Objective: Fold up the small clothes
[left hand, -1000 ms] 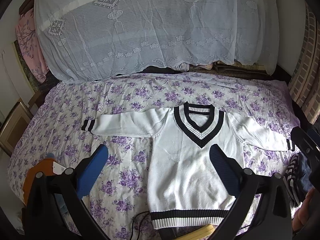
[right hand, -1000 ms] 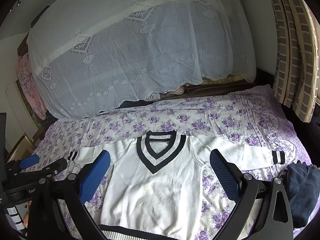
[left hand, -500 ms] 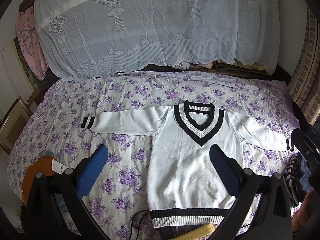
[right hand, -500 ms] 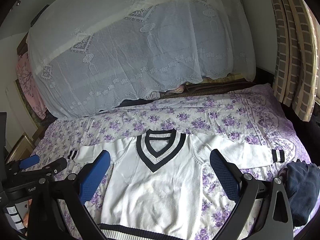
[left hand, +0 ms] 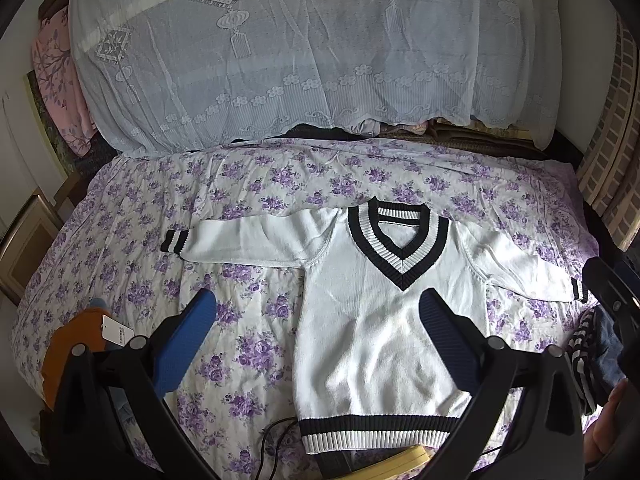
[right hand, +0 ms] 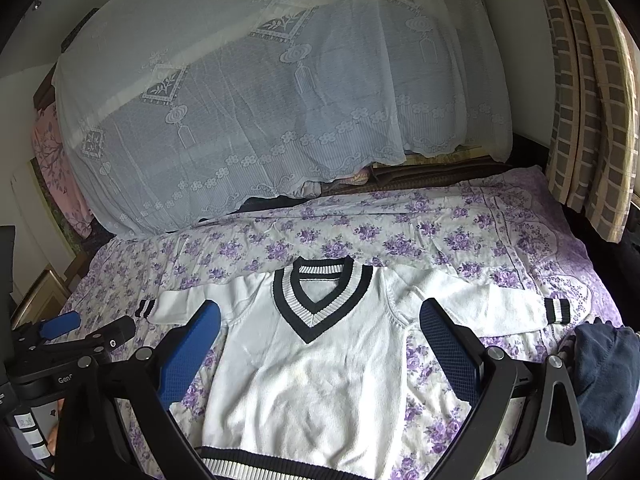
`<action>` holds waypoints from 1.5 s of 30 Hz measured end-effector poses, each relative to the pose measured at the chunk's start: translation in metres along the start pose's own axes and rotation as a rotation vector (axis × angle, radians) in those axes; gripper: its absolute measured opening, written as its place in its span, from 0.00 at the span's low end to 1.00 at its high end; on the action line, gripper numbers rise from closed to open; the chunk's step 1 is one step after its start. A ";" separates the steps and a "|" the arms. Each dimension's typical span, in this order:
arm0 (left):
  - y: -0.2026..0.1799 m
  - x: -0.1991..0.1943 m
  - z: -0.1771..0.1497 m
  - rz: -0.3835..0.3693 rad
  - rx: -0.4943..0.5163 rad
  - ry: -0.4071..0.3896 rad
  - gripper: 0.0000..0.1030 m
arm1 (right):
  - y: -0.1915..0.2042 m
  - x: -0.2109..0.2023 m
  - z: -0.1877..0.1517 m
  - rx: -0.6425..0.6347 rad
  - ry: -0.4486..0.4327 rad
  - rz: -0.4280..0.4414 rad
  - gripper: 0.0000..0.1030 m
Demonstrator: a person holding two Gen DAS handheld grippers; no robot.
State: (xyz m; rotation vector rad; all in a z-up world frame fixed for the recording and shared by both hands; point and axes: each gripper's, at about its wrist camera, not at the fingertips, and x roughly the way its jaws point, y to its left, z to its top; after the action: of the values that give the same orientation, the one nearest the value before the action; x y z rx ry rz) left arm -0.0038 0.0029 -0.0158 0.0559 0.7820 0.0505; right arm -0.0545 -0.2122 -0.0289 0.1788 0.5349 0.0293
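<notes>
Sweater (left hand: 372, 320) spread flat, front up, on a purple-flowered bedsheet (left hand: 248, 184).
Left wrist view: left gripper (left hand: 316, 316) hovers spread wide above it, holding nothing. Right wrist view: right gripper (right hand: 320, 328) likewise gapes empty over the sweater's chest.
</notes>
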 end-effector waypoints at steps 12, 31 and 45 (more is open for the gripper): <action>0.001 0.001 0.000 -0.001 0.000 0.002 0.96 | 0.000 0.001 0.000 0.000 0.000 0.000 0.97; 0.003 0.002 -0.003 -0.001 -0.003 0.008 0.96 | 0.003 0.003 -0.009 0.007 0.014 -0.003 0.97; 0.010 0.010 -0.011 0.000 -0.004 0.030 0.96 | -0.008 0.008 -0.007 0.078 0.030 -0.007 0.97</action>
State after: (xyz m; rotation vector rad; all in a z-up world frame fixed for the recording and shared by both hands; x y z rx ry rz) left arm -0.0045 0.0138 -0.0300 0.0511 0.8123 0.0532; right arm -0.0517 -0.2179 -0.0403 0.2534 0.5672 0.0043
